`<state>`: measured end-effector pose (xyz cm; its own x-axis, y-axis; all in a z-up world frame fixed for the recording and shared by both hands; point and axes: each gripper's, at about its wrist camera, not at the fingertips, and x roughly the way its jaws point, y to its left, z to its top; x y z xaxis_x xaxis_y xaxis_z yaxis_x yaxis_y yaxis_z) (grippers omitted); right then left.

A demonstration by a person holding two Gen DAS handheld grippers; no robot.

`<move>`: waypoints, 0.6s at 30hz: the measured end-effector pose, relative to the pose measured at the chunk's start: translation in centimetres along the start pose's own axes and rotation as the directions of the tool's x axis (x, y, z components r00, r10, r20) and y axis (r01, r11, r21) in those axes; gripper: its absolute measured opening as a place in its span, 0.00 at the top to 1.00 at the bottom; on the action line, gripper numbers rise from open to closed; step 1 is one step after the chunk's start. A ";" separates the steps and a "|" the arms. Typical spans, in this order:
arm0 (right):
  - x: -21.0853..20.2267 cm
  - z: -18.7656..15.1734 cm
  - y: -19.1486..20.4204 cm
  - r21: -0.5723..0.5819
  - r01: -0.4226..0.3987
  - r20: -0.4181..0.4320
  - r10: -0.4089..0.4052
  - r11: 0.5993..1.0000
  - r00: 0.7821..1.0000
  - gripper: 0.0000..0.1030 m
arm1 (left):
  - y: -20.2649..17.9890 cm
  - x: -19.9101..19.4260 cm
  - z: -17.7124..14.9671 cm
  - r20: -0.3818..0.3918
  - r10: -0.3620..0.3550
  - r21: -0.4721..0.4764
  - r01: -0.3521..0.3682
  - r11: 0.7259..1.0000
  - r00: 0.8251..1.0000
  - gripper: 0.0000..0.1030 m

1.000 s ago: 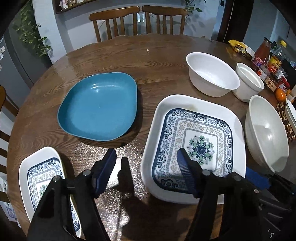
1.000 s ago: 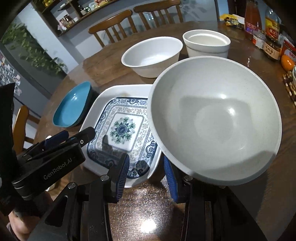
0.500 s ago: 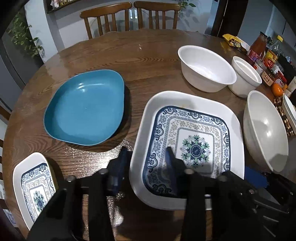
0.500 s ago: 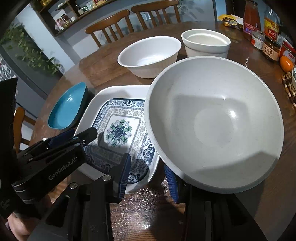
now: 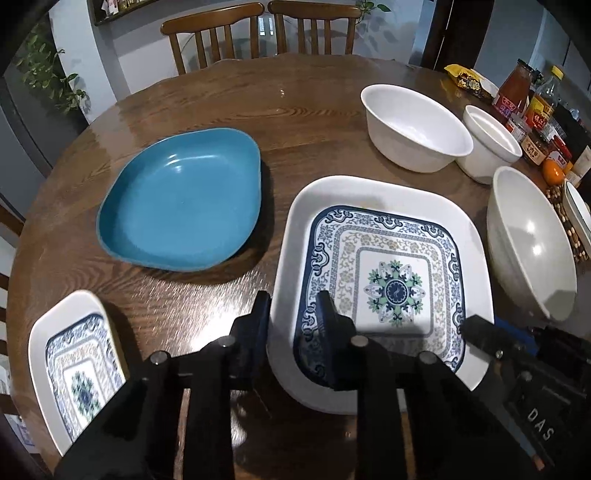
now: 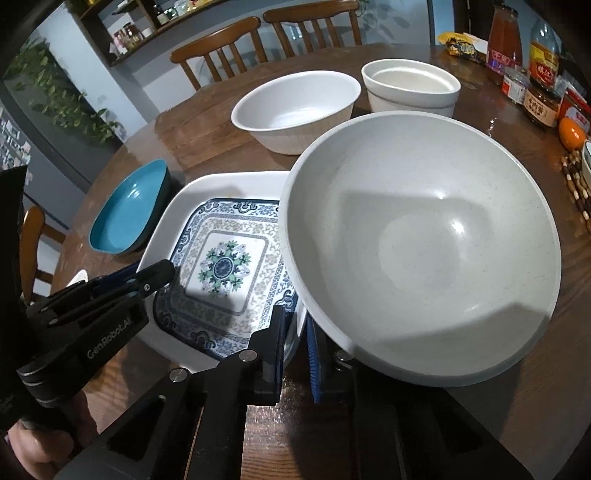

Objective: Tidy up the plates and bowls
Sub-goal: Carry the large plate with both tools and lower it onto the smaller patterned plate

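A large square white plate with a blue pattern [image 5: 391,288] lies on the round wooden table [image 5: 258,103]. My left gripper [image 5: 293,306] straddles its left rim, one finger outside and one inside, jaws still closing and pressing on it. In the right wrist view this plate [image 6: 221,262] has its right rim between the fingers of my right gripper [image 6: 295,325], which is shut on it. A big pale grey bowl [image 6: 417,243] sits tilted right beside it, its rim over my right finger. A teal plate [image 5: 181,206] and a small patterned plate [image 5: 74,362] lie to the left.
Two white bowls [image 5: 413,125] [image 5: 487,144] stand at the back right. Bottles and jars [image 5: 528,103] and an orange [image 5: 552,171] crowd the right edge. Wooden chairs [image 5: 258,29] stand behind the table. A hand [image 6: 33,443] holds the left gripper.
The left jaws have narrowed from wide apart onto the large plate's left rim. The right jaws have closed on its right rim. Neither hand has shifted much.
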<state>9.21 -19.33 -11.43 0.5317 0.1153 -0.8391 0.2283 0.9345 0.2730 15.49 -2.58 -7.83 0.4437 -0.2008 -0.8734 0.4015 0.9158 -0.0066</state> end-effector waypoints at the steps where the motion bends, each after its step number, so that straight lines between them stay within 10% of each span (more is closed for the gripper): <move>1: -0.2 -0.2 0.3 -0.021 0.004 0.004 -0.004 1.000 1.000 0.88 | 0.0 -0.4 -0.4 0.005 0.005 0.000 -0.005 1.000 1.000 0.78; 18: -4.0 -3.4 3.0 -0.217 -0.067 0.010 0.071 0.974 0.997 0.88 | 1.8 -6.8 -7.1 0.058 0.029 -0.160 -0.019 0.987 0.998 0.78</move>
<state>5.01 -15.89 -8.85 0.5546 0.1776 -0.8130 0.0098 0.9755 0.2197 7.53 2.92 -5.41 0.5003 -0.1943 -0.8438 0.2594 0.9634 -0.0680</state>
